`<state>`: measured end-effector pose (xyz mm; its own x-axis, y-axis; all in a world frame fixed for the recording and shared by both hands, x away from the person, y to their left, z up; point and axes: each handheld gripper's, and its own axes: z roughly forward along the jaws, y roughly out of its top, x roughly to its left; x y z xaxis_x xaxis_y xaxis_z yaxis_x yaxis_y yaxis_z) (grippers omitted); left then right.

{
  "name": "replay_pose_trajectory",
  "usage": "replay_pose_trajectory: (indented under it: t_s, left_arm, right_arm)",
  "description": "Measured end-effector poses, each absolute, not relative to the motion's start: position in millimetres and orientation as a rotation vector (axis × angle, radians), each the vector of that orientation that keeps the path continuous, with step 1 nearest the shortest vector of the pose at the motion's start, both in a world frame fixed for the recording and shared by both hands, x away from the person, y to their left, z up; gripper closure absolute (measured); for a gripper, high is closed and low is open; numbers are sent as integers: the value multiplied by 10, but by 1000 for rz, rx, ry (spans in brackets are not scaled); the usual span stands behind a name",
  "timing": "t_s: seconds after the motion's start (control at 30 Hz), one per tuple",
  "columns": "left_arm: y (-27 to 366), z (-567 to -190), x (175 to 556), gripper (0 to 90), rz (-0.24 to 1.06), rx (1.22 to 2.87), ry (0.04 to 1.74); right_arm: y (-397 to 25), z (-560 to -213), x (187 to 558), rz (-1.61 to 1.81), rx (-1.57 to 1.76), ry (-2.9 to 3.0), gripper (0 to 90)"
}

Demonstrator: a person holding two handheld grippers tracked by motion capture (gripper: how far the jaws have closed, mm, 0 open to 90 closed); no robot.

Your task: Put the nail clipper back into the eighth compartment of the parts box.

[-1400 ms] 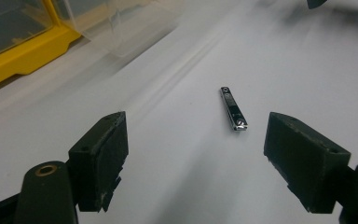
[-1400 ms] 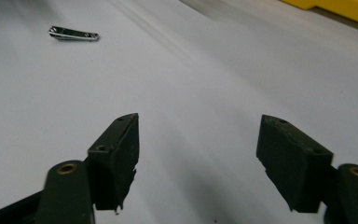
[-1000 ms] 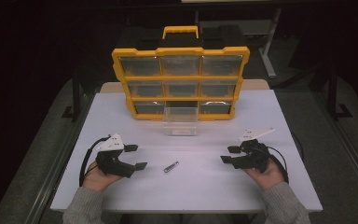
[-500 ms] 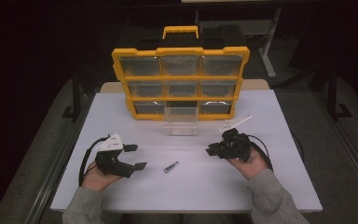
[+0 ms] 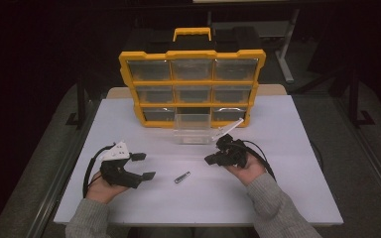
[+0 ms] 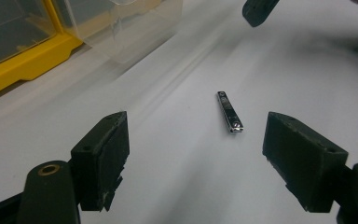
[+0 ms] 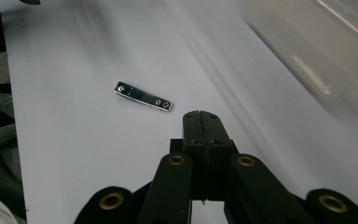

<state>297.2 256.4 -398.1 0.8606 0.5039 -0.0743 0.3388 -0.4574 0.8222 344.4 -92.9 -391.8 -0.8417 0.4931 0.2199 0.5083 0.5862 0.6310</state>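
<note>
A small metal nail clipper [image 5: 181, 177] lies flat on the white table [image 5: 287, 148], between the two hands. My left gripper [image 5: 143, 166] rests at the left with its jaws wide open; the nail clipper [image 6: 229, 112] lies a little ahead of them. My right gripper [image 5: 211, 159] is shut with nothing between its jaws, and its tip hovers just right of the nail clipper [image 7: 142, 96]. A clear plastic drawer [image 5: 192, 128] stands pulled out on the table in front of a yellow organizer case [image 5: 192, 87].
The yellow organizer case stands upright at the back of the table, with several clear drawers and a black handle [image 5: 192, 32]. The clear drawer [image 7: 326, 51] is close to the right gripper's far side. A cable [image 5: 87, 171] loops beside the left hand.
My right gripper has moved left and forward, from the right side of the table to beside the nail clipper. The left gripper has stayed put.
</note>
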Motion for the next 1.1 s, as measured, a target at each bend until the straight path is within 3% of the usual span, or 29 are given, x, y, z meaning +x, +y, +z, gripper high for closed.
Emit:
replay_pose_trajectory:
  t_s: [1.1]
  left_arm:
    - [2581,-3999,2986,229,215,2098,605]
  right_arm:
    - [-405,-4374,3407,-1061,-817,-2771,887]
